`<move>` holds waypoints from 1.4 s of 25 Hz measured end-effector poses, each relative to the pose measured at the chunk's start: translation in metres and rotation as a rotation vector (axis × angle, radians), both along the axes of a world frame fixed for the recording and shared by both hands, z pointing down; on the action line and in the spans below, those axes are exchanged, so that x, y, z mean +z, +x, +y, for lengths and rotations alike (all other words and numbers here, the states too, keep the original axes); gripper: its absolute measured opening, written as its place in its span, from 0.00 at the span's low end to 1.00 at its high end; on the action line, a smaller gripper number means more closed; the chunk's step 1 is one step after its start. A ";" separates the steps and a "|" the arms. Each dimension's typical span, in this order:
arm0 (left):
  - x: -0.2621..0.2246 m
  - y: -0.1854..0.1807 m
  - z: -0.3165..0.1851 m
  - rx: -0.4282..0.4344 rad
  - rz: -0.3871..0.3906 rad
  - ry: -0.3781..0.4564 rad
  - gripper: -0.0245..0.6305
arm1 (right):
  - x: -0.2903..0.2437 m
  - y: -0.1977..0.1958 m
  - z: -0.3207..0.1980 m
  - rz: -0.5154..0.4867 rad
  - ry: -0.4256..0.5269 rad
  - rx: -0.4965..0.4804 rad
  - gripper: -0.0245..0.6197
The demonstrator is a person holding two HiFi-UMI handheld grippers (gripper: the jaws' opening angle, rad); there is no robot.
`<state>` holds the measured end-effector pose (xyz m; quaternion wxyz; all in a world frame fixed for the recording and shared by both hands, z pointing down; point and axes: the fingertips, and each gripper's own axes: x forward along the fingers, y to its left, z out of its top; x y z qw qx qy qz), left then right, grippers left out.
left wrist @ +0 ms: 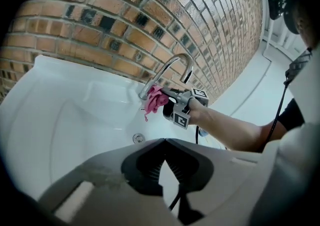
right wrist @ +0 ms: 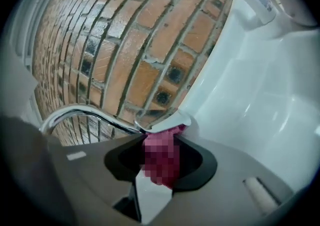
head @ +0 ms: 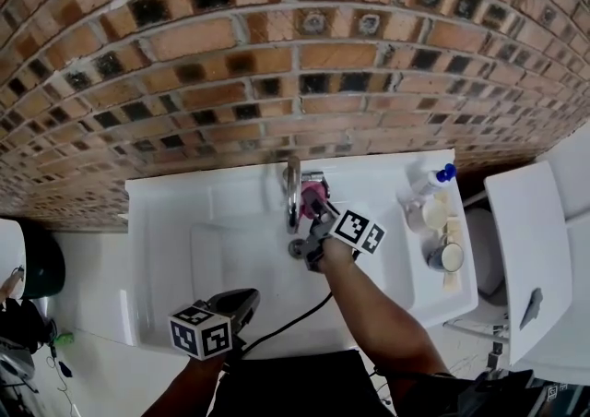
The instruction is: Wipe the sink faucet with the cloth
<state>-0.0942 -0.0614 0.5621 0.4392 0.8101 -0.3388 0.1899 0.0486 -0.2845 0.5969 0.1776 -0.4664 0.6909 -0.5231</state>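
Note:
A chrome gooseneck faucet (head: 292, 192) rises at the back of the white sink (head: 166, 249), against the brick wall. My right gripper (head: 316, 207) is shut on a pink cloth (head: 313, 194) and holds it against the faucet's base. In the right gripper view the cloth (right wrist: 161, 160) fills the gap between the jaws, and the faucet spout (right wrist: 85, 114) curves off to the left. My left gripper (head: 249, 297) hangs over the sink's front edge, shut and empty. Its view shows the faucet (left wrist: 172, 67), the cloth (left wrist: 156, 99) and the right gripper (left wrist: 172, 101) ahead of it.
A bottle with a blue cap (head: 431, 181) and small cups (head: 444, 256) stand on the sink's right ledge. The drain (left wrist: 138, 138) lies in the basin. A white panel (head: 530, 249) stands at the right, a black bin (head: 39, 263) at the left.

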 end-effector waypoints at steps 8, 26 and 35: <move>-0.005 0.007 0.003 0.011 0.017 0.017 0.05 | -0.013 0.001 -0.003 -0.068 0.011 0.003 0.26; -0.011 0.006 0.014 -0.077 0.012 0.028 0.05 | -0.069 -0.030 -0.009 -0.131 0.105 -0.175 0.26; -0.020 0.015 0.021 -0.085 0.028 0.052 0.05 | -0.144 -0.029 0.001 -0.266 0.297 -0.289 0.25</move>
